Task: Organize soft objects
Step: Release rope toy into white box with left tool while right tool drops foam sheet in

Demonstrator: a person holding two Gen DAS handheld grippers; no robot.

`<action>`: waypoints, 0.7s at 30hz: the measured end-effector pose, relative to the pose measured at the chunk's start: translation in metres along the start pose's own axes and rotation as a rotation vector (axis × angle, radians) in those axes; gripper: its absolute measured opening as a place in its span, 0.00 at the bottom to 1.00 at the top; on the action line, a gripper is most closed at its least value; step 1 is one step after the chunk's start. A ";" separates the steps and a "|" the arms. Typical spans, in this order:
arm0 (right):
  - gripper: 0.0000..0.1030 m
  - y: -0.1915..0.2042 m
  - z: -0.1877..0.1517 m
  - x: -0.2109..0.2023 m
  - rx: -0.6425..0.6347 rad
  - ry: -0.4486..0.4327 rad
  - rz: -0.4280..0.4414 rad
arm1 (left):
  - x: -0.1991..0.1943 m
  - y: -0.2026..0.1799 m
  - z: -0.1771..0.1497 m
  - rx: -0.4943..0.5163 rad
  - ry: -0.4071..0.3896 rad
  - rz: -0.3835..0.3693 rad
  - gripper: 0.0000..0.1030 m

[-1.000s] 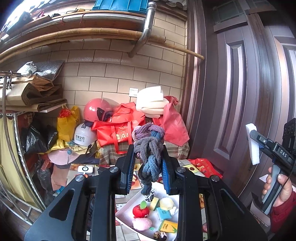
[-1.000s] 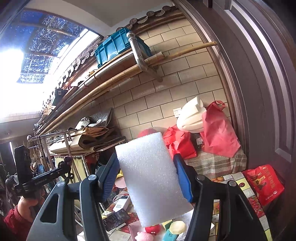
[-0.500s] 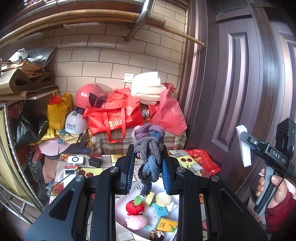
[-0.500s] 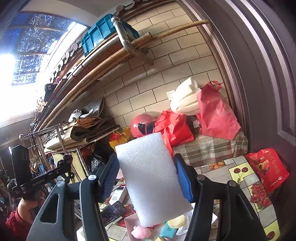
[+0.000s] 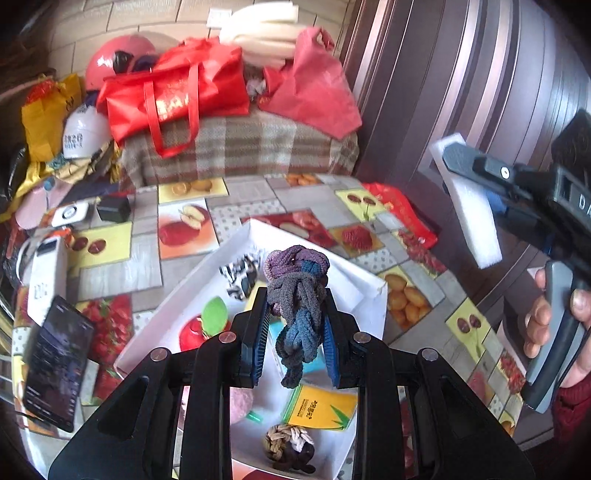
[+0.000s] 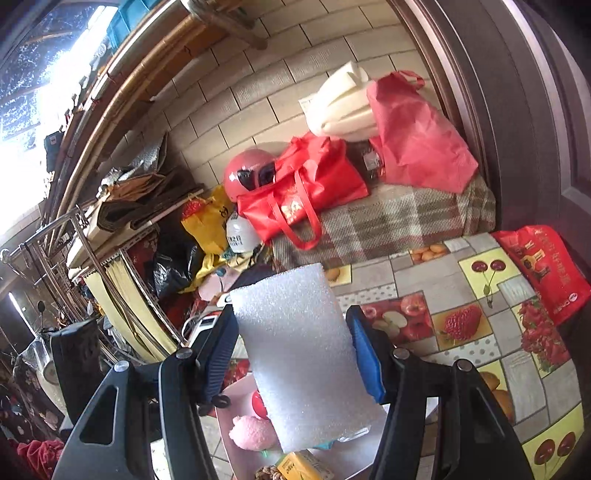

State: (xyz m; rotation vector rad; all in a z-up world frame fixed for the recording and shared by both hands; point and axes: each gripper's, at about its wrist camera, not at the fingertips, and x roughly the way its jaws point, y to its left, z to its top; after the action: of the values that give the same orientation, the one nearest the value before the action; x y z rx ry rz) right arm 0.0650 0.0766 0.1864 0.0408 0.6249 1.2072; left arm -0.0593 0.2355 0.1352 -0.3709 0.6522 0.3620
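Observation:
My left gripper [image 5: 294, 334] is shut on a knotted purple, grey and blue fabric rope [image 5: 295, 295], held above a white box [image 5: 306, 240] on the table. Inside the box lie a red apple toy [image 5: 192, 330], a pink fuzzy ball [image 5: 242, 402], a yellow packet [image 5: 321, 408], a braided knot [image 5: 290, 441] and a black-and-white piece [image 5: 240, 275]. My right gripper [image 6: 295, 354] is shut on a white foam block [image 6: 301, 354], over the same box's [image 6: 236, 410] near side. That gripper and foam [image 5: 467, 206] also show at the right in the left wrist view, with a hand [image 5: 543, 317] on the handle.
A fruit-print cloth [image 5: 184, 229] covers the table. Phones [image 5: 55, 362] and small devices [image 5: 70, 214] lie at its left side. Red bags [image 5: 173, 92], a pink helmet [image 5: 118, 55] and white foam pads [image 5: 258, 26] pile on a plaid bundle [image 5: 240, 144] behind. A dark door [image 5: 461, 74] stands right.
Both grippers have tilted and dropped toward the table with their loads still held. The white box and table now fill much more of each view.

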 end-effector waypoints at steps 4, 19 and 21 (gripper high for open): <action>0.58 -0.005 -0.020 0.038 -0.027 0.085 -0.028 | 0.034 0.000 -0.015 0.005 0.062 0.007 0.24; 1.00 -0.014 -0.045 0.091 -0.010 0.117 -0.087 | 0.065 0.023 -0.030 -0.037 0.119 0.120 1.00; 1.00 -0.014 -0.045 0.089 -0.014 0.118 -0.098 | 0.066 0.021 -0.032 -0.033 0.126 0.123 1.00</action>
State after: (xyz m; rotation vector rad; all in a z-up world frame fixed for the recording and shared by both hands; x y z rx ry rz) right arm 0.0741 0.1364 0.1056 -0.0722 0.7139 1.1247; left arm -0.0364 0.2535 0.0644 -0.3881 0.7953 0.4691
